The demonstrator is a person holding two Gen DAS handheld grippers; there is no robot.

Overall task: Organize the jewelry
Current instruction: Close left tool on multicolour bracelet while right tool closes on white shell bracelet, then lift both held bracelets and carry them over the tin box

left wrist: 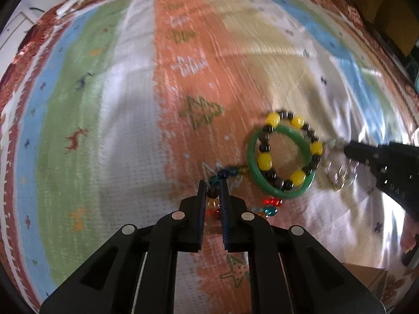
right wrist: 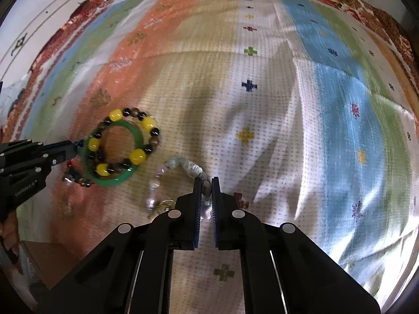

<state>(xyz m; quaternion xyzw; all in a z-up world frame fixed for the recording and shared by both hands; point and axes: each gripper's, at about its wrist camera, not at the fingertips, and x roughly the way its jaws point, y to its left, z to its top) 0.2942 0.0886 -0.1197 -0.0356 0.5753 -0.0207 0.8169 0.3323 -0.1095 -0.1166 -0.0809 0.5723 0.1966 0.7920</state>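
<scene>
A green bangle (left wrist: 251, 168) lies on the patterned cloth with a yellow-and-black bead bracelet (left wrist: 265, 161) lying across it; both also show in the right wrist view, the bangle (right wrist: 115, 181) and the bead bracelet (right wrist: 137, 156). My left gripper (left wrist: 212, 183) is shut on a multicoloured glass-bead bracelet (left wrist: 212, 202) just left of the bangle. My right gripper (right wrist: 207, 180) is shut on a pale bead bracelet (right wrist: 191, 168) to the right of the bangle; it also shows in the left wrist view (left wrist: 337, 175).
A striped, patterned cloth (right wrist: 262, 104) covers the whole surface. A brown box corner (left wrist: 366, 274) sits at the near edge. A white cabinet (right wrist: 34, 28) stands beyond the cloth's far left edge.
</scene>
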